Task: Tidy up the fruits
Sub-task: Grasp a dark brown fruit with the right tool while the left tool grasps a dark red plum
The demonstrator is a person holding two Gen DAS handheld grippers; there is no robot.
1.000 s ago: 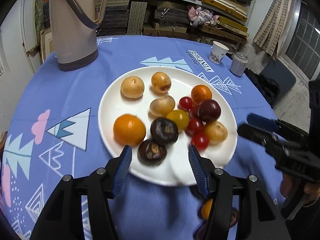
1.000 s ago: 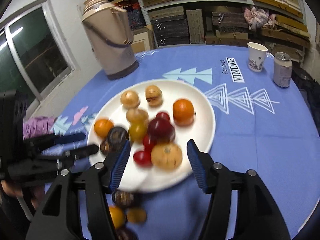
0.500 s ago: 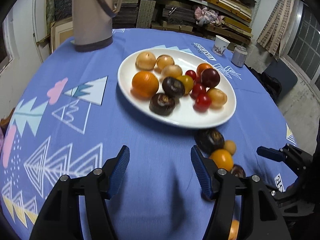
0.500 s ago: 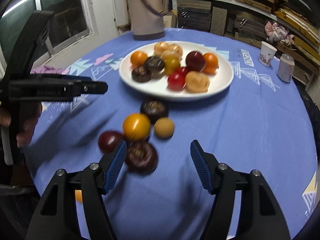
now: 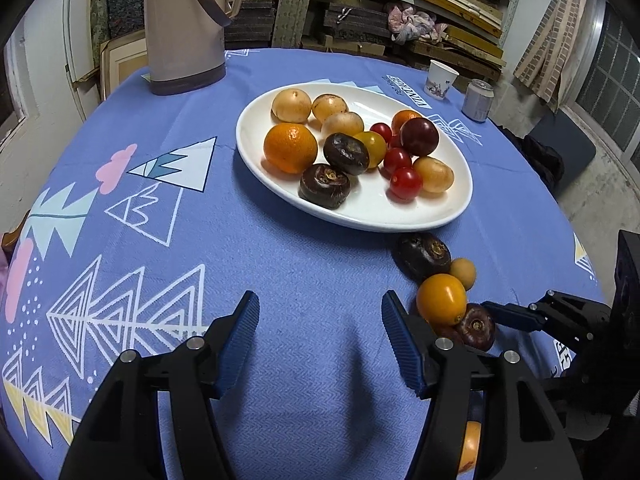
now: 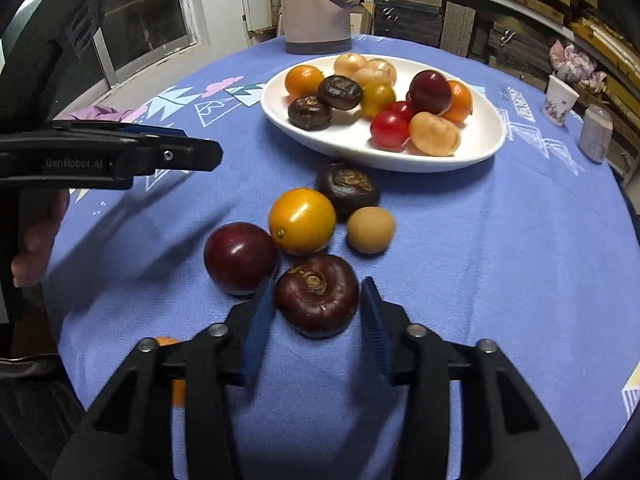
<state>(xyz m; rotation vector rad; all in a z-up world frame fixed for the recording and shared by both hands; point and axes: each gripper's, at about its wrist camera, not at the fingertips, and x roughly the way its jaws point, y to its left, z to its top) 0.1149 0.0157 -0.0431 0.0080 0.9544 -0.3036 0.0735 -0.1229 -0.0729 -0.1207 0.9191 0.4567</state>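
A round table w/ a blue cloth (image 5: 280, 260) held a white plate (image 6: 480, 148) piled w/ fruit: oranges, cherry tomatoes, plums, dark chestnuts. 5 loose fruits lay on the cloth just in front of the plate. The right gripper (image 6: 318, 312) pointed down at the nearest one, a dark chestnut (image 6: 316, 294), which sat between its blue pads; the jaws were closing, pads not quite touching it. A plum (image 6: 240, 258) and a yellow tomato (image 6: 302, 220) lay just beside. The left gripper (image 5: 318, 336) hung open over bare cloth, nothing between its jaws. A jug (image 5: 184, 20), cup (image 5: 442, 80) and can (image 5: 478, 100) stood behind.
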